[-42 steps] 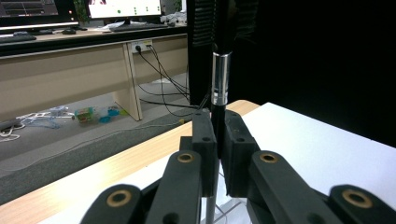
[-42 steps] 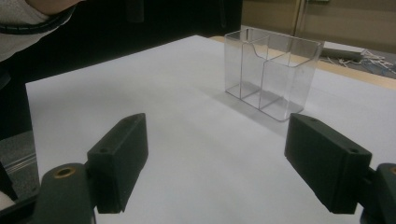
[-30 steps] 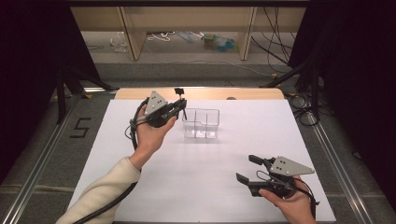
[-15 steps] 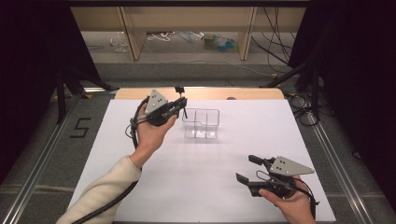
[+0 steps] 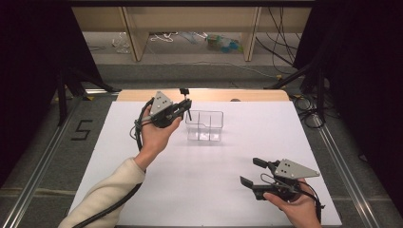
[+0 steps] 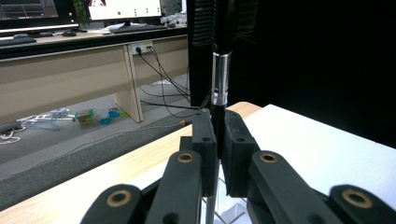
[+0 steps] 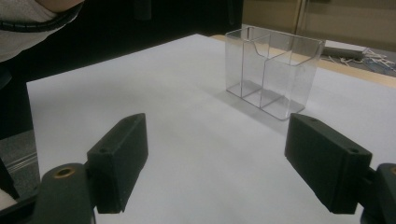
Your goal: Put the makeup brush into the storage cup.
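While clenched on the slim, light, stiff brush (image 6: 219,84) low on its handle, left gripper (image 5: 186,105) hovering above clear organizer (image 5: 204,126); right gripper (image 5: 254,172) released.

Tabletop (image 5: 142,190): white sheet over a light wooden board, whose far edge shows as a bare strip.
Floor marking (image 5: 81,129): a black figure 5 on the grey floor, left of the tabletop.
Wooden bench (image 5: 190,19): pale, beyond the tabletop, on panel legs.
Cables (image 5: 280,28): black, trailing over the floor at far right.
Clutter under the bench (image 5: 221,42): small teal and green items beside loose white cords.
Monitors (image 6: 126,8): lit screens on a desk, seen in the left gripper view.
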`<state>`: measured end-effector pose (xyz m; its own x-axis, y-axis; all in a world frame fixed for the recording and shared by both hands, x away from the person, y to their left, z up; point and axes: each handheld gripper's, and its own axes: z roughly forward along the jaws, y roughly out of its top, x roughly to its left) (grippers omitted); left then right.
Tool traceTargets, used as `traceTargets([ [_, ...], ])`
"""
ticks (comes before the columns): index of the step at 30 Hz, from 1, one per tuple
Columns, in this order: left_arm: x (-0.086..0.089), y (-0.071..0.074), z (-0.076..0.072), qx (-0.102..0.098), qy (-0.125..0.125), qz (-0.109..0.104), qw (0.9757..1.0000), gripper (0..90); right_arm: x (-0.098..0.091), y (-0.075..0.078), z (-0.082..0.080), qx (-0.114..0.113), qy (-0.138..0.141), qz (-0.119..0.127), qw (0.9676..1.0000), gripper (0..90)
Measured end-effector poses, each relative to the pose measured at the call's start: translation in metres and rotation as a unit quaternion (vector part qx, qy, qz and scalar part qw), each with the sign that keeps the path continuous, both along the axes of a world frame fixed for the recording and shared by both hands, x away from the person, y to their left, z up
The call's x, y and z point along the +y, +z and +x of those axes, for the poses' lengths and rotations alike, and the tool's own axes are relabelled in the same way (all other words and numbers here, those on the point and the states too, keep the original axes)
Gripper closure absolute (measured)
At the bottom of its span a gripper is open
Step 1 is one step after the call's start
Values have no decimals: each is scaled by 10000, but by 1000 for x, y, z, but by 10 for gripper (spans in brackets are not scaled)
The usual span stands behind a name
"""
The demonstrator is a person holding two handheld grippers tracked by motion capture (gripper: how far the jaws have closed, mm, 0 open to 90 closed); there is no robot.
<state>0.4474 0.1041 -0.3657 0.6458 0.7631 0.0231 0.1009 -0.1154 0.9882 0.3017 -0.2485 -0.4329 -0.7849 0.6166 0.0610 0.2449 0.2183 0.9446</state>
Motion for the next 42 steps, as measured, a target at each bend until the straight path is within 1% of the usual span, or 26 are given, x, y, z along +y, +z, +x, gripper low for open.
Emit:
traceTargets([
  [29,-3,-2,7,-31,25,50,10000,849,0,0,0,0,1,-6,10000,223],
  [42,-4,-3,8,-9,22,47,10000,850,0,0,0,2,2,-7,10000,223],
])
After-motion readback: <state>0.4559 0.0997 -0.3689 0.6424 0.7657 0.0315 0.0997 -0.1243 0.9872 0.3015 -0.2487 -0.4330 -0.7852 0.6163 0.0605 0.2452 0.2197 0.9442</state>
